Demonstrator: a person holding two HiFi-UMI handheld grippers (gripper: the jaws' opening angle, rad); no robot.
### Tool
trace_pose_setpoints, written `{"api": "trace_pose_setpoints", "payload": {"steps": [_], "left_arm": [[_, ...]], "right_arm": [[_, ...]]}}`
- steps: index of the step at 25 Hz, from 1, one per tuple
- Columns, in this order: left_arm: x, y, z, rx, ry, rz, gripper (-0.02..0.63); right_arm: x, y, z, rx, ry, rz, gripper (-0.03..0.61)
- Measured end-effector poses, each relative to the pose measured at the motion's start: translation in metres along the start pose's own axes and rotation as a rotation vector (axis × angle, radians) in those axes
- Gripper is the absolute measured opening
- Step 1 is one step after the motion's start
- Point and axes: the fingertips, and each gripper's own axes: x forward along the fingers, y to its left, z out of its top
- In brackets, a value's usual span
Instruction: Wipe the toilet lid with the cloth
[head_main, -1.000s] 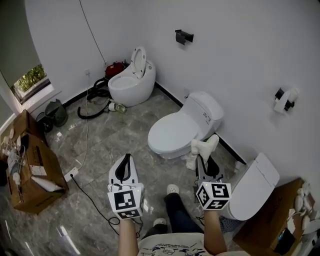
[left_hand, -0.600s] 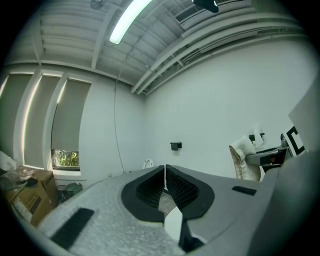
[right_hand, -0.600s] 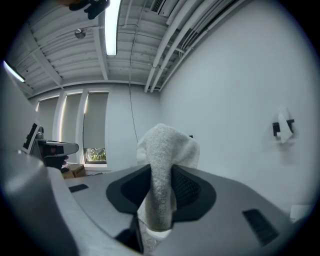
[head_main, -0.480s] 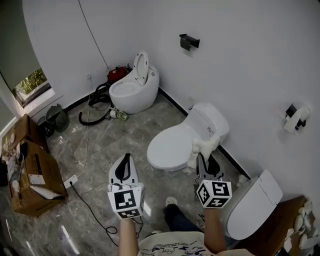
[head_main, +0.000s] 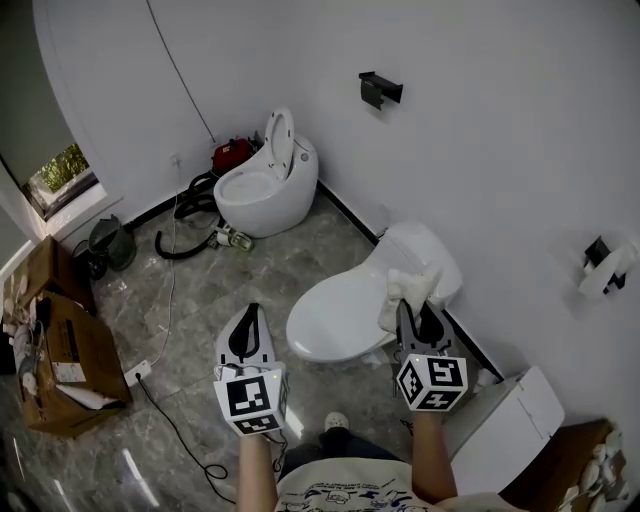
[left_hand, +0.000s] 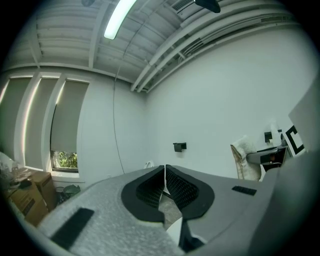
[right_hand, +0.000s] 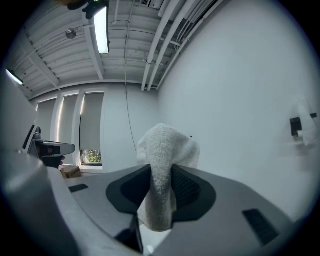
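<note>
A white toilet with its lid (head_main: 338, 314) down stands against the right wall, just ahead of me. My right gripper (head_main: 418, 311) is shut on a white cloth (head_main: 405, 290), and that cloth (right_hand: 164, 170) hangs bunched between its jaws in the right gripper view. The right gripper hovers over the lid's right side, near the tank (head_main: 424, 255). My left gripper (head_main: 248, 327) is shut with nothing in it, held over the floor to the left of the toilet. In the left gripper view its jaws (left_hand: 165, 181) meet with no gap.
A second, egg-shaped toilet (head_main: 266, 177) with its lid raised stands at the far wall beside a black hose (head_main: 190, 228). Cardboard boxes (head_main: 48, 340) sit at the left. Another white toilet (head_main: 500, 428) is at the lower right. A cable (head_main: 180, 390) runs across the grey floor.
The view has shifted so the toilet lies closer under my grippers. The right gripper with the cloth now sits over the lid's right edge; the left gripper stays shut.
</note>
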Motion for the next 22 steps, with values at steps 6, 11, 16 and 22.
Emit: {"api": "trace_pose_setpoints", "payload": {"steps": [6, 11, 16, 22], "left_arm": [[0.029, -0.001, -0.013, -0.002, 0.037, 0.010, 0.014], [0.056, 0.010, -0.026, -0.012, 0.071, 0.019, 0.014], [0.091, 0.018, -0.036, -0.015, 0.099, -0.013, 0.014], [0.145, 0.028, -0.043, -0.013, 0.115, -0.060, 0.014]], "right_arm": [[0.032, -0.015, -0.009, 0.006, 0.026, 0.003, 0.115], [0.059, -0.012, -0.020, 0.009, 0.058, 0.014, 0.115], [0.087, -0.009, -0.032, 0.018, 0.092, -0.006, 0.115], [0.131, -0.015, -0.041, 0.016, 0.120, -0.042, 0.115]]}}
